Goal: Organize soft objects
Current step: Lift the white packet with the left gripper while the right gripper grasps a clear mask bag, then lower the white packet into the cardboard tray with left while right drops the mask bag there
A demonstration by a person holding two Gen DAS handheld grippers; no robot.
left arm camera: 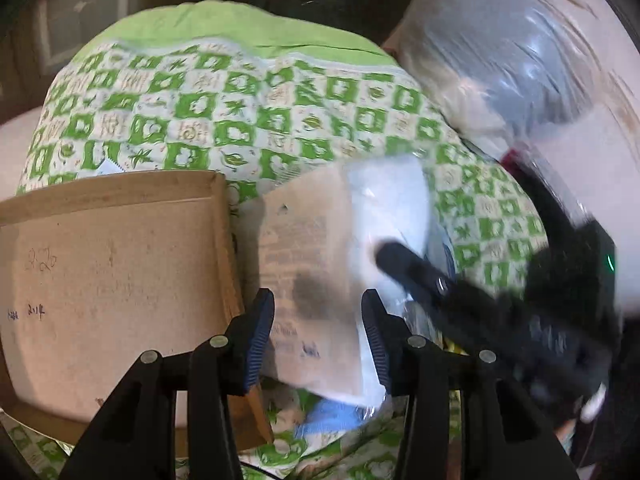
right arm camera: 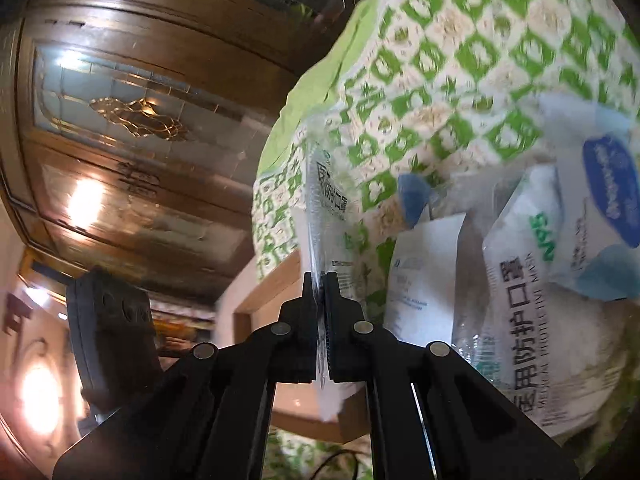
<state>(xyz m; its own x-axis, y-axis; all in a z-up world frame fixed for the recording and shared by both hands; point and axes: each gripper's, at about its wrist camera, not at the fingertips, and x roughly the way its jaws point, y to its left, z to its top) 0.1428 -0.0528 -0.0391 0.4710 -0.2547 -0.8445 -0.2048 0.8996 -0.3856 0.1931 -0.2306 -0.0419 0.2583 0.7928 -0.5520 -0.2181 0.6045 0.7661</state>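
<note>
While right gripper (right arm camera: 323, 280) pinches mask packet (right arm camera: 326, 216), left gripper (left arm camera: 318, 340) gapes.

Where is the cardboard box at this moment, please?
In the left wrist view the cardboard box lies at the lower left on the green patterned cloth, just left of the open left claw and a flat mask packet.

Both views are fisheye, w/ heavy bending and dark vignette at the rims; indoor light is warm and moderate; in the right wrist view lamp glare (right arm camera: 84, 204) flares on glossy wood cabinet doors (right arm camera: 132, 128); motion blur smears the green-checked cloth (left arm camera: 248, 120) and the plastic bag (left arm camera: 500, 60) at upper right.
</note>
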